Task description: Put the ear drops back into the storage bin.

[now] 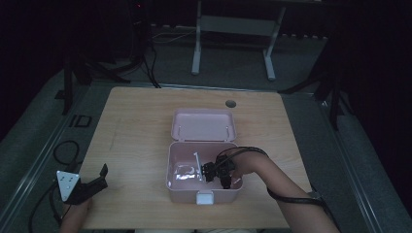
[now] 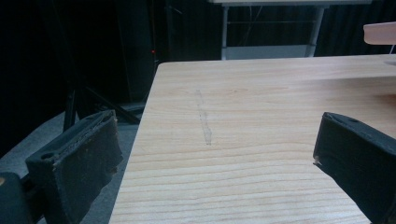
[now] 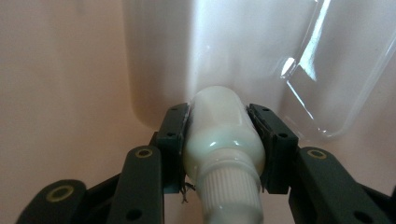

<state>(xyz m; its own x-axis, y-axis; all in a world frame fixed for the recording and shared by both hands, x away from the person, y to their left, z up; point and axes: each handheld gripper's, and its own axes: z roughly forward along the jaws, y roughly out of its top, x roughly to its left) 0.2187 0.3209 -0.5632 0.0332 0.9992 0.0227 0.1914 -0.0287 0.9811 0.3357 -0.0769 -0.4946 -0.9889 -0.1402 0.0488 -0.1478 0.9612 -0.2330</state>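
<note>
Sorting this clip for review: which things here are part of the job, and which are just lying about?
In the job:
right gripper, shut on a white bottle
pink box, lid open, gripper inside

Lying about:
left gripper, open, idle at the table edge
clear tray in the box

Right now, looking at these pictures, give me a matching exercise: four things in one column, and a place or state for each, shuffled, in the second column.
1. white bottle
2. left gripper
3. box lid
4. clear plastic tray

a. open, over bare wood
b. lying in the pink box
c. folded back, open
d. clamped between the right gripper jaws

Pairs: 1-d, 2-a, 3-c, 4-b
</note>
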